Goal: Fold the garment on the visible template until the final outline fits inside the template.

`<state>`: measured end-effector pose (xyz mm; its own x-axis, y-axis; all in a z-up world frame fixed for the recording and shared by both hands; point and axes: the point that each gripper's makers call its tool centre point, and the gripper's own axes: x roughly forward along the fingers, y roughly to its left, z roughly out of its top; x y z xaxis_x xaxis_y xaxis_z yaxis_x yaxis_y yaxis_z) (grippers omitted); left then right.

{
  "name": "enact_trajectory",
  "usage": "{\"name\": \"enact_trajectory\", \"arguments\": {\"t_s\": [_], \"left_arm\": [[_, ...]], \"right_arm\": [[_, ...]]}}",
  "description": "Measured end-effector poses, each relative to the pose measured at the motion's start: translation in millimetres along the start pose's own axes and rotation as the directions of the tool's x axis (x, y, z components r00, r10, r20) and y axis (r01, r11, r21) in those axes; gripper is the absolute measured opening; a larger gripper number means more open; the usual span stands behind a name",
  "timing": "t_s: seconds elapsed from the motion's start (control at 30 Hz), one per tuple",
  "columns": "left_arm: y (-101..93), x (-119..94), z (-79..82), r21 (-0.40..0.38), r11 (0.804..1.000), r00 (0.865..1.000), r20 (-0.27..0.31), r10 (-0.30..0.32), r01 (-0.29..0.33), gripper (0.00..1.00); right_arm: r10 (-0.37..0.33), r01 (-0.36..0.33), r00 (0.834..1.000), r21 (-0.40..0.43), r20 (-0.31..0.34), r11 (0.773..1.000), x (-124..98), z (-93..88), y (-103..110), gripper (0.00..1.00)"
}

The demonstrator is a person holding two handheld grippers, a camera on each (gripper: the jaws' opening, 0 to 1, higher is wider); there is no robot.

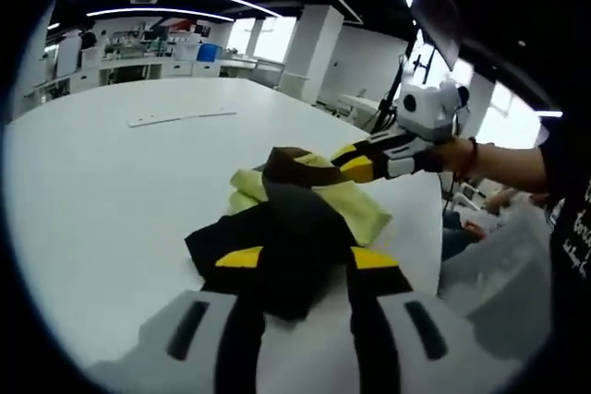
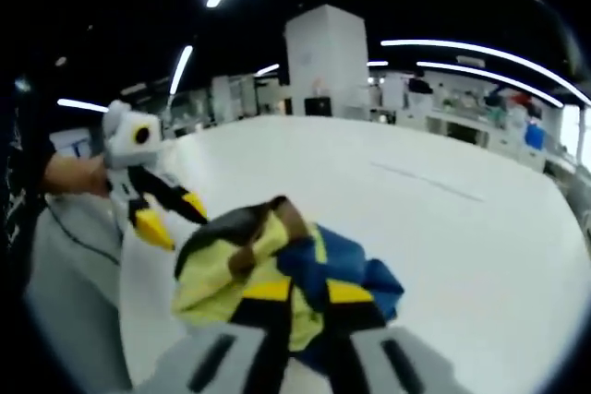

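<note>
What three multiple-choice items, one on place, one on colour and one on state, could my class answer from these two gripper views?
1. Where does the garment lie?
A. on the white table
B. on the floor
C. on a chair

2. Which colour does the garment show beside black?
A. red
B. pale yellow
C. pink

3. How is the garment now?
A. spread flat
B. hanging in the air
C. bunched in a heap

Answers: 1 A, it rests on the tabletop in both views. 2 B, pale yellow cloth shows in both views. 3 C, it is crumpled, with the left gripper and right gripper closed on it.
</note>
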<state>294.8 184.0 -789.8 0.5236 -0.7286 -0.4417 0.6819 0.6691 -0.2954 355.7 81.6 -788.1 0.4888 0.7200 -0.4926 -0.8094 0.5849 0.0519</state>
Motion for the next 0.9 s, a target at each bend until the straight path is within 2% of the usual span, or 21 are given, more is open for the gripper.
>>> {"name": "enact_trajectory", "arguments": {"t_s": [0.13, 0.27, 0.47, 0.57, 0.6, 0.73, 0.9], "left_arm": [[-2.7, 4.8, -3.7, -0.004, 1.000, 1.000, -0.017, -0.022, 0.022, 0.26], [-6.0, 6.9, -4.5, -0.009, 0.999, 0.999, -0.013, -0.047, 0.047, 0.17], [-3.1, 5.9, -5.5, 0.001, 0.999, 0.999, -0.015, -0.035, 0.035, 0.12], [-5.1, 5.1, -5.8, 0.007, 0.999, 0.999, -0.017, -0.037, 0.037, 0.03], [-6.4, 4.6, -6.1, 0.008, 0.999, 0.999, -0.019, -0.037, 0.037, 0.03], [-0.9, 1.5, -8.1, 0.028, 1.000, 0.999, -0.037, 0.002, -0.001, 0.00], [-0.9, -7.4, -2.5, 0.057, 0.998, 0.999, -0.027, 0.039, -0.038, 0.00]], "right_arm": [[0.012, -0.013, 0.999, -0.025, -0.042, 1.000, 1.0, -5.0, 1.2, 0.05], [0.014, -0.018, 0.998, -0.054, -0.066, 0.998, 2.2, -7.2, 4.0, 0.00], [0.014, -0.021, 0.995, -0.072, -0.097, 0.997, 6.1, -14.2, 5.0, 0.00], [0.010, -0.019, 0.994, -0.081, -0.107, 0.997, 7.3, -17.0, 3.7, 0.00], [0.008, -0.016, 0.994, -0.081, -0.107, 0.997, 7.4, -16.9, 2.9, 0.00], [-0.006, -0.004, 0.994, -0.092, -0.105, 0.996, 5.6, -15.8, -0.1, 0.00], [-0.016, 0.008, 0.996, -0.094, -0.083, 0.996, 0.1, -11.4, -2.5, 0.00]]}}
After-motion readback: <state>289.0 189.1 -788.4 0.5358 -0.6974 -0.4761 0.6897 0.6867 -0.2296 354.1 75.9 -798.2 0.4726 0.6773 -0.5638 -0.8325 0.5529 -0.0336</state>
